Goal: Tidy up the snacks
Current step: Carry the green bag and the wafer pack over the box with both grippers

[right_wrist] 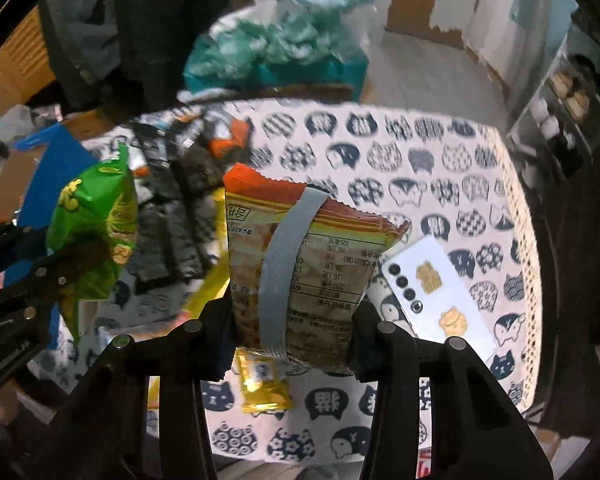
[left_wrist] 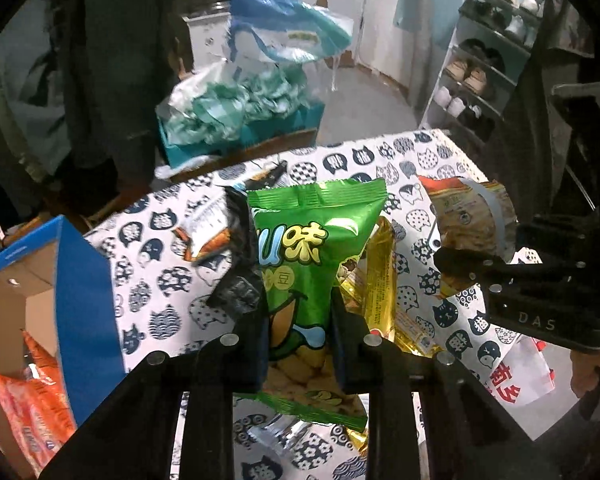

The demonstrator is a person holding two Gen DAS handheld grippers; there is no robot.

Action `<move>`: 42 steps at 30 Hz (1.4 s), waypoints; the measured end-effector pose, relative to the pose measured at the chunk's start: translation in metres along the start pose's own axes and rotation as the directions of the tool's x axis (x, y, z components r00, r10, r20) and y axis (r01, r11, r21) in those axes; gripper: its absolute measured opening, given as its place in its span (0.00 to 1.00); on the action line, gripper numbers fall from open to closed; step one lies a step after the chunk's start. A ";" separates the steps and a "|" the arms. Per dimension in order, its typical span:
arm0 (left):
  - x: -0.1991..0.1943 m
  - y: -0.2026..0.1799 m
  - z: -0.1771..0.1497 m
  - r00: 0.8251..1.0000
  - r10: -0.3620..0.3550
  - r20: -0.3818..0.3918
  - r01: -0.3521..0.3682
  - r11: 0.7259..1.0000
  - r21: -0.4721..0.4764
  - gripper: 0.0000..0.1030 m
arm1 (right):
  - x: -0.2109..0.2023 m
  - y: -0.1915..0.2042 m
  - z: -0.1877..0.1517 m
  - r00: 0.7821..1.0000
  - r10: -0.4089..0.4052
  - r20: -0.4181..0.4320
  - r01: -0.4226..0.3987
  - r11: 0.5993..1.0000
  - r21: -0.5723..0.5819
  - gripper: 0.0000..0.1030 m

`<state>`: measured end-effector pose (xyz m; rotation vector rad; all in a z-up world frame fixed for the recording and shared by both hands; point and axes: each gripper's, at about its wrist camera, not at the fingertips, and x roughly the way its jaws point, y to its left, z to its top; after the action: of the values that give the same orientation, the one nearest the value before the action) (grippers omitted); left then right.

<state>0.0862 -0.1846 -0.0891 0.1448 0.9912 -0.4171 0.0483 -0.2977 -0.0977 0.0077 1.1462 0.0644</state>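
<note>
My left gripper (left_wrist: 299, 336) is shut on a green snack bag (left_wrist: 312, 248) and holds it upright above the cat-print table (left_wrist: 160, 280). The same bag shows at the left of the right wrist view (right_wrist: 96, 236). My right gripper (right_wrist: 290, 332) is shut on an orange-topped snack packet (right_wrist: 320, 248) with a grey band, held above the table (right_wrist: 420, 152). That packet appears at the right of the left wrist view (left_wrist: 472, 216), in the right gripper (left_wrist: 460, 264). Yellow packets (left_wrist: 376, 280) and dark packets (left_wrist: 236, 288) lie on the table.
A blue cardboard box (left_wrist: 80, 288) with orange packets (left_wrist: 32, 400) inside stands at the left. A white phone (right_wrist: 436, 296) lies on the table at the right. A yellow packet (right_wrist: 262, 384) lies below my right gripper. A shoe rack (left_wrist: 480, 60) stands at the far right.
</note>
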 end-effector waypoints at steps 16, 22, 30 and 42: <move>-0.059 0.050 -0.016 0.996 0.049 0.072 -0.044 0.996 -0.078 0.24 | -0.044 0.062 0.021 0.995 0.057 0.081 -0.048 0.994 -0.103 0.41; -0.076 0.071 -0.026 0.993 0.080 0.092 -0.069 0.992 -0.109 0.24 | -0.046 0.081 0.026 0.994 0.067 0.085 -0.056 0.990 -0.131 0.41; -0.096 0.110 -0.038 0.985 0.129 0.111 -0.109 0.979 -0.173 0.24 | -0.045 0.119 0.029 0.991 0.102 0.084 -0.085 0.979 -0.184 0.41; -0.114 0.185 -0.070 0.976 0.196 0.091 -0.158 0.934 -0.321 0.24 | -0.033 0.181 0.037 0.987 0.153 0.049 -0.135 0.957 -0.257 0.41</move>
<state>0.0517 0.0373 -0.0448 -0.0766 0.9026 -0.0979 0.0597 -0.1174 -0.0452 -0.1327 1.0613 0.3380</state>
